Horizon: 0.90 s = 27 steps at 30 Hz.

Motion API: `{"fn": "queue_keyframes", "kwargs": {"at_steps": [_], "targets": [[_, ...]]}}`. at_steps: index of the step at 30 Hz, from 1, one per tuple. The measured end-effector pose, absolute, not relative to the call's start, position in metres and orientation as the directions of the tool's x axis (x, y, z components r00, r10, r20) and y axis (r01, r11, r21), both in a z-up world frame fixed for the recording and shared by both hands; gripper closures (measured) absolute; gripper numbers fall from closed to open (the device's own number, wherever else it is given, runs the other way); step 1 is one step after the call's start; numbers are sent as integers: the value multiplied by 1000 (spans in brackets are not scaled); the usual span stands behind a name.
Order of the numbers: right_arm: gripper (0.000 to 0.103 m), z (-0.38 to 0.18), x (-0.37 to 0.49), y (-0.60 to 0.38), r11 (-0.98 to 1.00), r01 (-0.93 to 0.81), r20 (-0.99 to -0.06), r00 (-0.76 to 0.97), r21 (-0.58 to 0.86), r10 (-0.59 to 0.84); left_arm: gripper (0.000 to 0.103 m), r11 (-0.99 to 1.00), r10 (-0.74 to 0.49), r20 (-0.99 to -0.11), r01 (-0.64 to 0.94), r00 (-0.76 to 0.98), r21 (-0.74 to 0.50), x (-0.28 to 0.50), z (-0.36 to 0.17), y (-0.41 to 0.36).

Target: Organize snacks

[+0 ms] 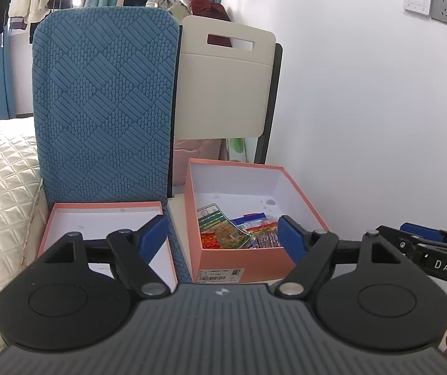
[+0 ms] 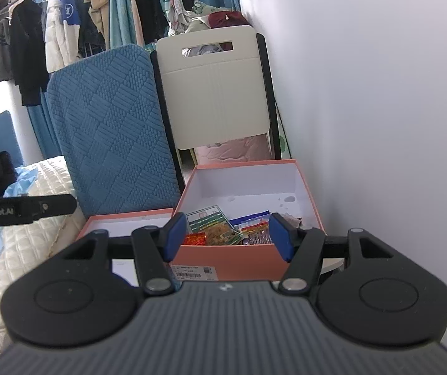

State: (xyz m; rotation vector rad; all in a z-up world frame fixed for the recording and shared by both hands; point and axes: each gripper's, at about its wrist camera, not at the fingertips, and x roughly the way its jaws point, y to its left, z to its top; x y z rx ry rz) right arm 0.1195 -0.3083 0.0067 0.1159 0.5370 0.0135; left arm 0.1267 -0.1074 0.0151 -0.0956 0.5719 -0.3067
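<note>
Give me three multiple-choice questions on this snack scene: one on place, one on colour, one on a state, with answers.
1. Where are the snack packets?
A. in the orange box
B. in the lid
C. on the bed

2. What colour are the claw pads?
A. red
B. blue
C. white

3. How is the left claw?
A. shut on a packet
B. shut, holding nothing
C. open, holding nothing

Answers: 1 A, the packets lie inside the box walls; 2 B, both pads show blue; 3 C, its jaws stand wide apart with nothing between.
</note>
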Motion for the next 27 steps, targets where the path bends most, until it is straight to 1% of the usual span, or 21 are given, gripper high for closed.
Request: {"fn": "queue_keyframes", "kwargs": {"at_steps": [3, 6, 14, 17, 22, 27], "targets": [[42, 7, 119, -309, 993, 17, -511, 859, 119, 46, 21, 952, -307, -518, 257, 798, -169, 127, 15, -109], [42, 5, 119, -305, 996, 24, -509, 860, 85, 23, 21, 952, -307, -520, 257, 797, -168, 127, 15, -111], [42, 7, 118, -309, 995, 27, -511, 859, 99, 28, 21, 955, -297, -527, 252, 796, -157, 130, 15, -113], [42, 8, 118, -310, 994, 24, -512, 859, 106, 33, 18, 956, -294, -527, 252, 798, -152, 128, 16, -114], [42, 8, 120, -311, 993, 20, -511, 858, 113, 40, 17, 956, -292, -529, 259, 797, -138, 126, 15, -116], [42, 10, 121, -310, 994, 18, -508, 861, 104, 38, 17, 954, -300, -534, 254, 790, -161, 126, 15, -113]]}}
